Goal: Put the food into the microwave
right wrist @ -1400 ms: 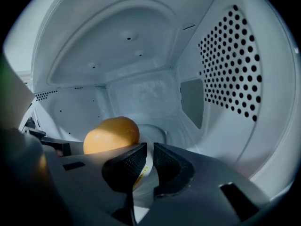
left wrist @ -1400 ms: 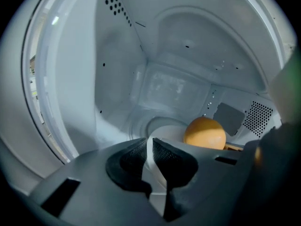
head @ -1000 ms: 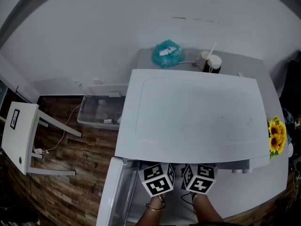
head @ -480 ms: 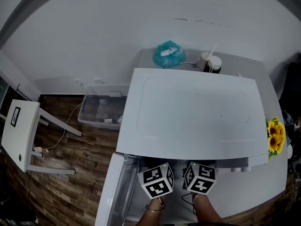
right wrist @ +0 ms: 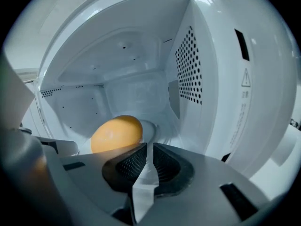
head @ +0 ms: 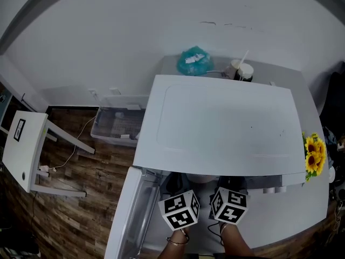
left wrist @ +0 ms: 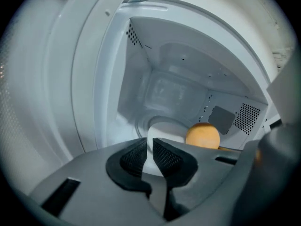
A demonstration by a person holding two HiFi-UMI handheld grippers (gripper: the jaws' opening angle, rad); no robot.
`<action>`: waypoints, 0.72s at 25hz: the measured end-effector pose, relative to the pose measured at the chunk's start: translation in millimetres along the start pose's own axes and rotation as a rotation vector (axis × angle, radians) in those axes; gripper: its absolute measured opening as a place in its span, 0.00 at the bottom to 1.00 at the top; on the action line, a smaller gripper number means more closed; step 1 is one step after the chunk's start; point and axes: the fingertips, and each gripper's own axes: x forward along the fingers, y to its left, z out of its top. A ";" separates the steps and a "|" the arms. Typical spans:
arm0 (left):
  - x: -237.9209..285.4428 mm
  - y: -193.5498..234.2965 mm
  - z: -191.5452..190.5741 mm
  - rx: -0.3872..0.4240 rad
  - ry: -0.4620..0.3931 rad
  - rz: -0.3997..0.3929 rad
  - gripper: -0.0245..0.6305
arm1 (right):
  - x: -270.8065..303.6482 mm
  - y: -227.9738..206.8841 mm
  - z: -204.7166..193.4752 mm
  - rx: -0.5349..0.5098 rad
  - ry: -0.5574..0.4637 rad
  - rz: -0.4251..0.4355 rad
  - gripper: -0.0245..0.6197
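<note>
Orange round food [right wrist: 116, 133] sits on white plate [left wrist: 162, 128], just inside microwave [head: 226, 128] cavity; door [head: 126, 220] swung open at left. Left gripper [left wrist: 148, 147] fingers clenched on plate's near rim; right gripper [right wrist: 148, 157] fingers likewise pinch thin white rim. Step in hand: lowering loaded plate into cavity. Whether plate already rests on cavity floor is hard to tell. Next move likely calls for: keep plate level, centre it, release both grips, withdraw, shut door. Writing: warning-triangle label [right wrist: 244, 79] on front frame, print too small to read; no brand seen.
</note>
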 end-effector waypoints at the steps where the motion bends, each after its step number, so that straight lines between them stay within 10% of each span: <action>1: -1.8 -0.7 -1.3 -0.001 0.000 -0.001 0.10 | -1.9 -0.7 -1.3 0.002 0.002 0.000 0.12; 18: -42.7 -23.6 -32.1 0.000 0.008 -0.038 0.10 | -45.5 0.4 -17.8 0.024 0.010 0.093 0.12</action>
